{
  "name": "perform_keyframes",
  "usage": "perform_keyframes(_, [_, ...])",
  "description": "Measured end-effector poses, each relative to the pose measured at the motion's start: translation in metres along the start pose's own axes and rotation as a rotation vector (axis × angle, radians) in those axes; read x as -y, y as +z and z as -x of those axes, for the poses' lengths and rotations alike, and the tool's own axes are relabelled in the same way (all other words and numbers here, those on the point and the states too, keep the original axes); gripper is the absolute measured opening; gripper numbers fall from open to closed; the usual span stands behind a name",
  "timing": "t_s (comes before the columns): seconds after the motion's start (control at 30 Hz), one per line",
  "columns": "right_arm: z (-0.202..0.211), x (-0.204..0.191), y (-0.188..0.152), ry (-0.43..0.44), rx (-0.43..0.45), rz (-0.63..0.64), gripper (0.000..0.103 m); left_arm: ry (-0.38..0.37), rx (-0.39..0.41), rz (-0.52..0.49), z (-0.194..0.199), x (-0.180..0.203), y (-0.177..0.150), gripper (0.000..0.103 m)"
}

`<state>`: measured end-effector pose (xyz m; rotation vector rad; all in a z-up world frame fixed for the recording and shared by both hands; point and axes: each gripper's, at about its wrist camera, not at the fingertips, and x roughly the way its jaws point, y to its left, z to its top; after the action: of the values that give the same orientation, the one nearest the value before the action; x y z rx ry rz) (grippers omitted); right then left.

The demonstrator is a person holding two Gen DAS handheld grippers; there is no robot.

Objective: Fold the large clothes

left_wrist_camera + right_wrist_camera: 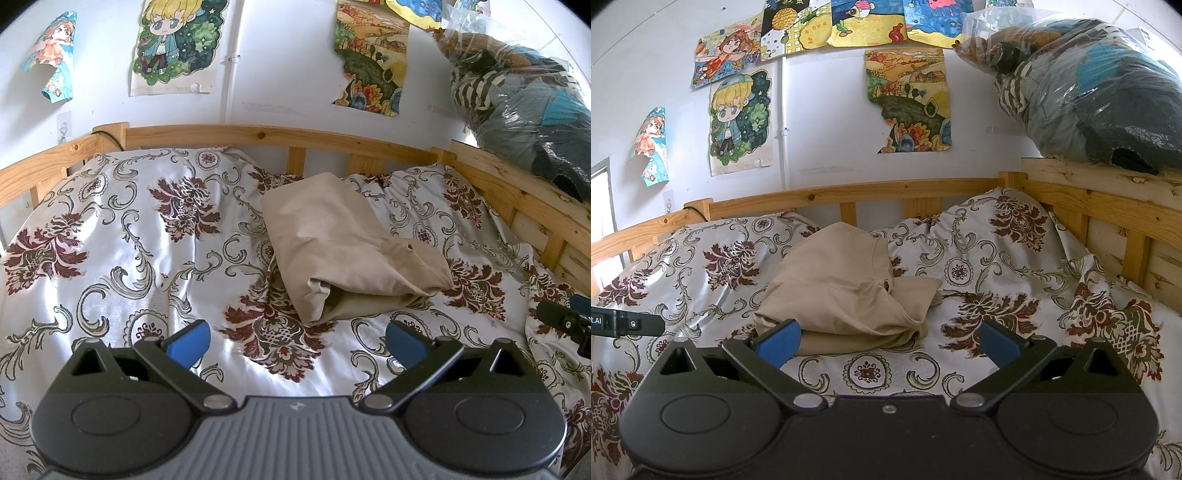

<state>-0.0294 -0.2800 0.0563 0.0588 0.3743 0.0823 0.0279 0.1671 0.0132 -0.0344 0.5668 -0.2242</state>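
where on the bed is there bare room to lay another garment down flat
The widest free patch is the bedspread left of the beige folded garment, out to the wooden rail. A narrower strip lies between the garment and the right-hand rail. The far right corner is crowded: rumpled cover under the bagged clothes.

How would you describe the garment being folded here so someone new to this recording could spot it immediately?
Start with the wooden-railed bed along the white wall, covered by a white bedspread printed with dark red flowers and grey scrolls. Near its middle lies a folded beige garment. It is the only plain, unpatterned cloth on the bed, lying apart from both open grippers, left and right.
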Motion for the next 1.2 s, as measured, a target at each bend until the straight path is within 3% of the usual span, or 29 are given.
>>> perform_keyframes(1.2, [0.0007, 0.0008, 0.0010, 0.000, -0.001, -0.003, 0.102, 0.001, 0.002, 0.000, 0.0017, -0.0018, 0.0024, 0.102])
